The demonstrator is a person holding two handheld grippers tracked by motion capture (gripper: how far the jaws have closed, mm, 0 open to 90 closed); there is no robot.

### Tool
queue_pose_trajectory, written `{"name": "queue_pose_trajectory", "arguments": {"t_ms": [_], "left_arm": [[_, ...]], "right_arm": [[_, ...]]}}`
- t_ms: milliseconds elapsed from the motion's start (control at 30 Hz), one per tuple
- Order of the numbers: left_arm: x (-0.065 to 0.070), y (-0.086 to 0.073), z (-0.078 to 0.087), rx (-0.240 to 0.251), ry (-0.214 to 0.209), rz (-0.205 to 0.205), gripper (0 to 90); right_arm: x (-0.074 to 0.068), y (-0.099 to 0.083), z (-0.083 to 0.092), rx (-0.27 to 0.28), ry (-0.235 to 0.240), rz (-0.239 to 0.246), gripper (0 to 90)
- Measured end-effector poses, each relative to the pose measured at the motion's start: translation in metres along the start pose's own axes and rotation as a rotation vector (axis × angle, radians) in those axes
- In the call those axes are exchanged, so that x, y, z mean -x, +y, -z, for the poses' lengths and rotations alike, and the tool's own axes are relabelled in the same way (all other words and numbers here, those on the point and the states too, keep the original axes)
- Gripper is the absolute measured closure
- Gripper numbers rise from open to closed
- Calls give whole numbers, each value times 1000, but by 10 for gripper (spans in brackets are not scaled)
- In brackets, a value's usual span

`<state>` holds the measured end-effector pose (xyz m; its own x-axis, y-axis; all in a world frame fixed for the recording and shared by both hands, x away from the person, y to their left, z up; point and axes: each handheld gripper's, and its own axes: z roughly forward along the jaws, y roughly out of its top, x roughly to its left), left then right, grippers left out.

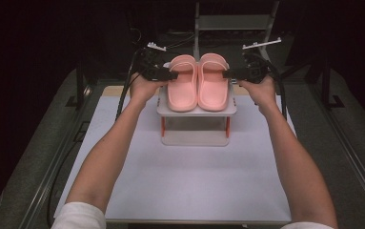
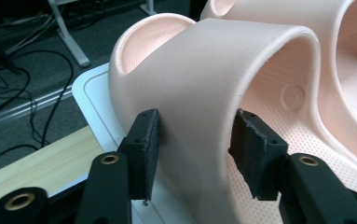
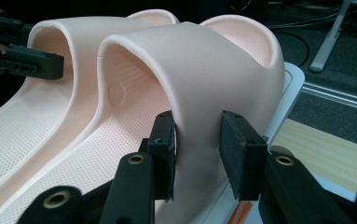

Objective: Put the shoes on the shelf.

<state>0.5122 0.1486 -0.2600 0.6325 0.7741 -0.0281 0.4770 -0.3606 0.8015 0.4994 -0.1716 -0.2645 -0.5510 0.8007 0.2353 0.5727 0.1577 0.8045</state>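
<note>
Now left gripper (image 2: 192, 149) jaws straddle left slipper (image 1: 183, 83) strap, parted, ungripped; right gripper (image 3: 197, 154) likewise astride right slipper (image 1: 213, 81) strap.

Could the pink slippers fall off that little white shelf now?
Maybe. The left slipper and right slipper sit on a small raised shelf, close to its sides. The left gripper and right gripper each straddle a strap with the pads looking slightly apart, so pulling back crookedly could snag a strap and drag a slipper over the edge. A bump might also nudge the shelf.

No readable text, label or number on anything
</note>
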Motion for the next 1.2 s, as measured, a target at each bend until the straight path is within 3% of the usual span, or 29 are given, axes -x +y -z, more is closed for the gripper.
{"name": "queue_pose_trajectory", "arguments": {"t_ms": [67,367,600,900,1200], "left_arm": [[3,0,1,4,11,-13,480],[0,-9,11,41,4,12,438],[-2,-16,20,57,-4,3,414],[0,-24,29,62,3,-10,369],[-2,-32,39,81,-4,3,317]], "right_arm": [[-1,-1,1,18,7,-2,636],[2,-6,14,26,41,4,568],[5,-12,23,45,86,-7,537],[0,-18,29,48,113,0,515],[-11,-18,31,48,153,24,467]]}}
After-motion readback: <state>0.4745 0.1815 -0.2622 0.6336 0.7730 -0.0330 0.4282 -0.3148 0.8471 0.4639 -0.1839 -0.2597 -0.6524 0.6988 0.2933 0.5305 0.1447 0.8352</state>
